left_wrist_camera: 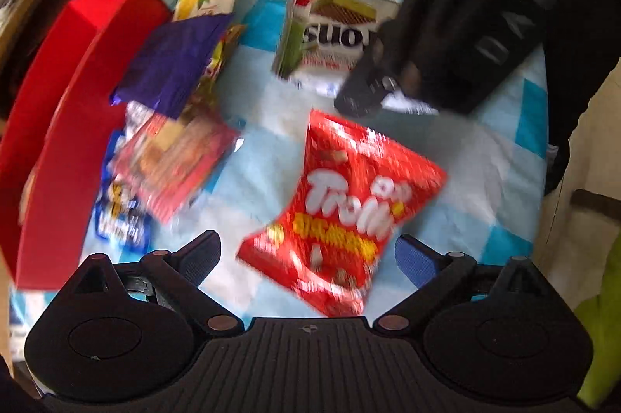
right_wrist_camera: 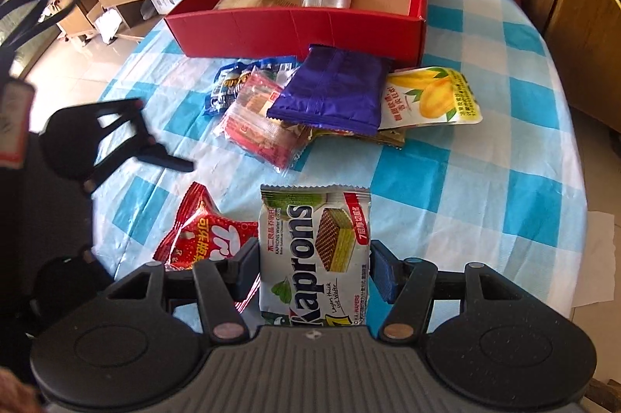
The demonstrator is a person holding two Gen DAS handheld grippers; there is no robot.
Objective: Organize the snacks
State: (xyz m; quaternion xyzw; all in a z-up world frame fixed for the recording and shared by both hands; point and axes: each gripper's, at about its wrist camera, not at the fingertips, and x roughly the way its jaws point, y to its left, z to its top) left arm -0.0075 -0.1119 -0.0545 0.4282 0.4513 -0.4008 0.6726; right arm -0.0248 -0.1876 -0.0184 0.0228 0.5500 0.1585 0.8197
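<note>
My right gripper [right_wrist_camera: 312, 265] is shut on a white Kaprons wafer pack [right_wrist_camera: 316, 250], its fingers pressed on both sides; the pack also shows in the left wrist view [left_wrist_camera: 330, 36]. My left gripper [left_wrist_camera: 306, 255] is open just above a red Trolli bag [left_wrist_camera: 341, 215], which also shows in the right wrist view [right_wrist_camera: 202, 234]. A red box [right_wrist_camera: 302, 21] stands at the far side of the table with a few packets inside. In front of it lies a pile: a purple pack [right_wrist_camera: 333, 91], a mango pack [right_wrist_camera: 434, 94], a red clear pack [right_wrist_camera: 260, 125] and a blue pack [right_wrist_camera: 225, 87].
The round table wears a blue and white checked cloth [right_wrist_camera: 485, 160]. Wooden shelves and cabinets [right_wrist_camera: 582, 36] stand behind and to the right. The floor drops off at the left edge. The left gripper's body [right_wrist_camera: 108, 137] hovers over the table's left side.
</note>
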